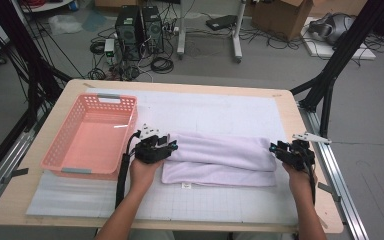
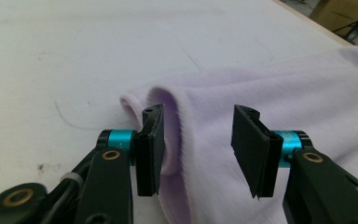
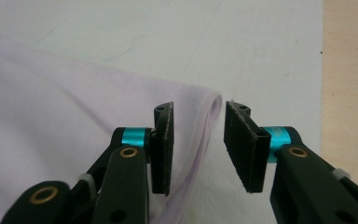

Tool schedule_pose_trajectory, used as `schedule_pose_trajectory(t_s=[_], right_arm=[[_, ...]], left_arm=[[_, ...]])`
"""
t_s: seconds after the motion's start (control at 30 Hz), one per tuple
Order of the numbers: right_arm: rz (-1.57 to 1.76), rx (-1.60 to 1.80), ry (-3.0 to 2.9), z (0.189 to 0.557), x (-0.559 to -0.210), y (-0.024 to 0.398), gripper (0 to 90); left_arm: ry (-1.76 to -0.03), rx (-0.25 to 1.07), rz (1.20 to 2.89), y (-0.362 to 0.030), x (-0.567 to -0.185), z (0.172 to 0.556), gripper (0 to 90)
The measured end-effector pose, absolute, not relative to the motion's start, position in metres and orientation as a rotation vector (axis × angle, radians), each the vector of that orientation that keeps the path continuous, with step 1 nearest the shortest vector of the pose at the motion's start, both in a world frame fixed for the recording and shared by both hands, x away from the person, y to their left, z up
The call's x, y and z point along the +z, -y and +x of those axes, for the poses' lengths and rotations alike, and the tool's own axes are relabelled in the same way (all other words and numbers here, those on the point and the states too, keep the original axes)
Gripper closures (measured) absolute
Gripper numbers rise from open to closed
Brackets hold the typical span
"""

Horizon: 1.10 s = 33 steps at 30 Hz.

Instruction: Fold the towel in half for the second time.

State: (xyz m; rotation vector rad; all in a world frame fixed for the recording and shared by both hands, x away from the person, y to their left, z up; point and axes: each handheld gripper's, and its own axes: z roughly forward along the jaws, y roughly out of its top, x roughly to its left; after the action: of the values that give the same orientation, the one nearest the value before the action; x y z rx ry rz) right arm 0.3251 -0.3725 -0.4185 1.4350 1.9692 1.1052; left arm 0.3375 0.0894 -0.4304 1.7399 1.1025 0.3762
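Both grippers — left (image 2: 198, 151) and right (image 3: 196, 147) — stand spread, the towel (image 1: 220, 157) edge loose between the jaws; the fold could spring open once unpinched.

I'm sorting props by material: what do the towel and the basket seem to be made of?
Towel: soft napped cloth, likely fleece or microfibre, pale lilac and matte; the left gripper view shows a fuzzy pile and rounded folds. Basket: probably moulded plastic, salmon pink, slightly glossy; its walls are a stiff lattice of holes and the floor catches a light streak.
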Motion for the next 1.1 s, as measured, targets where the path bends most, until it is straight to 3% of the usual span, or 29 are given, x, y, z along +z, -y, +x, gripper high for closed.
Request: schedule_pose_trajectory(t_s=[0.37, 0.6, 0.67, 0.7, 0.77, 1.03, 1.1], right_arm=[[1.385, 1.146, -2.029, 0.248, -0.428, 0.383, 67.4], [1.437, 1.141, -2.126, 0.247, -0.441, 0.374, 69.8], [1.432, 1.114, -2.149, 0.248, -0.448, 0.370, 76.7], [1.425, 1.117, -2.153, 0.248, -0.448, 0.370, 86.3], [1.387, 1.071, -2.144, 0.246, -0.443, 0.368, 88.1], [1.428, 1.003, -2.136, 0.237, -0.435, 0.376, 87.8], [1.431, 1.006, -2.157, 0.238, -0.440, 0.375, 80.6]], left_arm=[[-1.047, 0.308, 1.733, -0.104, -0.444, 0.299, 57.1], [-1.034, 0.296, 1.732, -0.110, -0.449, 0.286, 58.3], [-1.029, 0.302, 1.731, -0.111, -0.449, 0.284, 58.3], [-1.025, 0.303, 1.737, -0.111, -0.449, 0.282, 58.3], [-1.018, 0.292, 1.735, -0.112, -0.451, 0.280, 58.3], [-1.011, 0.259, 1.790, -0.106, -0.451, 0.274, 60.2], [-1.015, 0.229, 1.797, -0.105, -0.451, 0.274, 60.1]])
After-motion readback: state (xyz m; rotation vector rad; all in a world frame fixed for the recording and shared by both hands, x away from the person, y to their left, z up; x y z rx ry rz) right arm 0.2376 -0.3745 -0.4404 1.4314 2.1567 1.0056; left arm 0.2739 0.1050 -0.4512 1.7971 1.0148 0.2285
